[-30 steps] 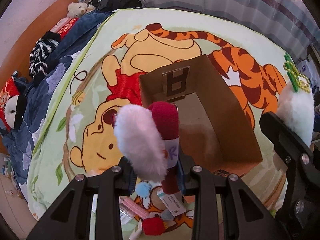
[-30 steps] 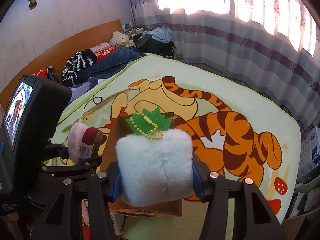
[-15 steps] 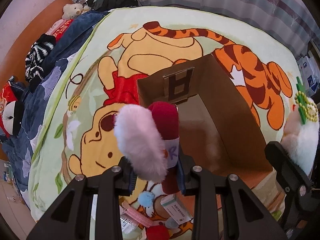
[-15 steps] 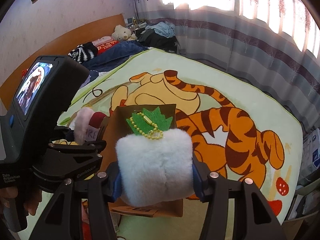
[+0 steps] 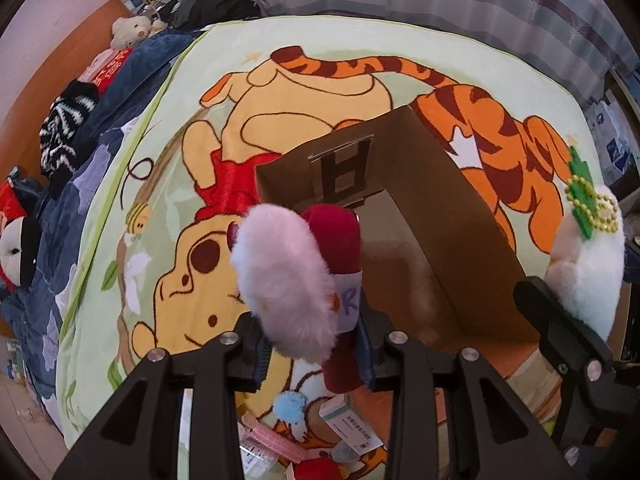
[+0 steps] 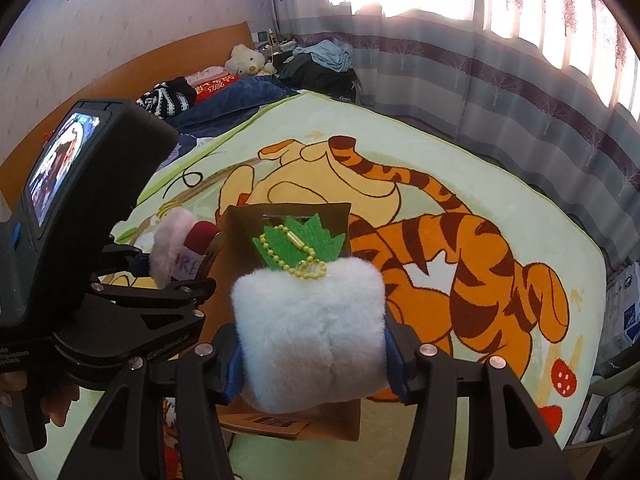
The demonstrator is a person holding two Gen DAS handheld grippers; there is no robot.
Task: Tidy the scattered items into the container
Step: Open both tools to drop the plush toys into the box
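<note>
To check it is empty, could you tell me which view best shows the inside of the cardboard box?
The left wrist view: the cardboard box shows its open interior. In the right wrist view the white plush radish hides most of it.

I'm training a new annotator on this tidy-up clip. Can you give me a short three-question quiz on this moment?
1. True or false: the cardboard box already holds several toys.
2. Which gripper holds the white fluffy plush with the green leaf? A) left gripper B) right gripper C) neither
3. Fill in: small items such as the medicine carton lie on the ______ blanket, outside the box.

Key
1. False; the inside that shows looks empty.
2. B. The left one has the pink and red plush between its jaws, which have just been opening.
3. Cartoon (bear and tiger print).
</note>
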